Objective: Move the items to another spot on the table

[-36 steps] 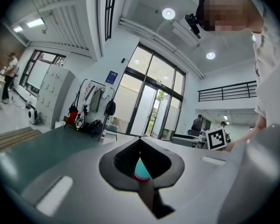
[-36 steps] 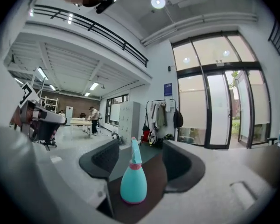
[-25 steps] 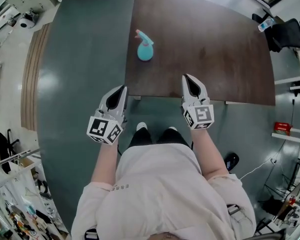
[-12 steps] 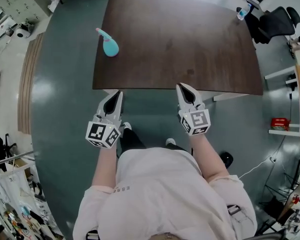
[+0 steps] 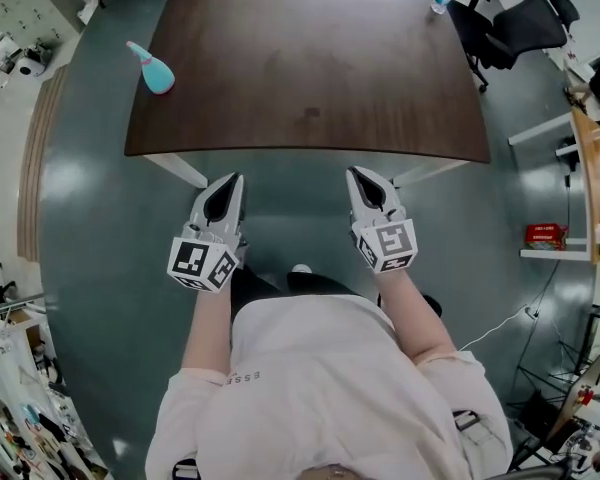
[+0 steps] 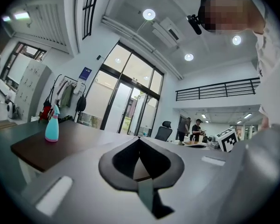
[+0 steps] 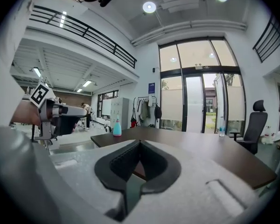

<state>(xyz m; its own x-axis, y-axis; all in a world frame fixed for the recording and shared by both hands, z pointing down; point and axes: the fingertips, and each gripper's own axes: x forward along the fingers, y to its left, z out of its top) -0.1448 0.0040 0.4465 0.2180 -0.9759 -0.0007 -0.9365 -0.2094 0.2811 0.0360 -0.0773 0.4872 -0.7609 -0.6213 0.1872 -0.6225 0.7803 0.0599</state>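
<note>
Tabletop spreads wide beside spray bottle standing near its left edge.

Matt wood tbl, plastic bottle, glossy floor

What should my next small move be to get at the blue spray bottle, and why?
Probably step toward the left side of the table and open the left gripper. The spray bottle stands upright by that left edge, while the left gripper and right gripper are both shut, empty and short of the near edge.
</note>
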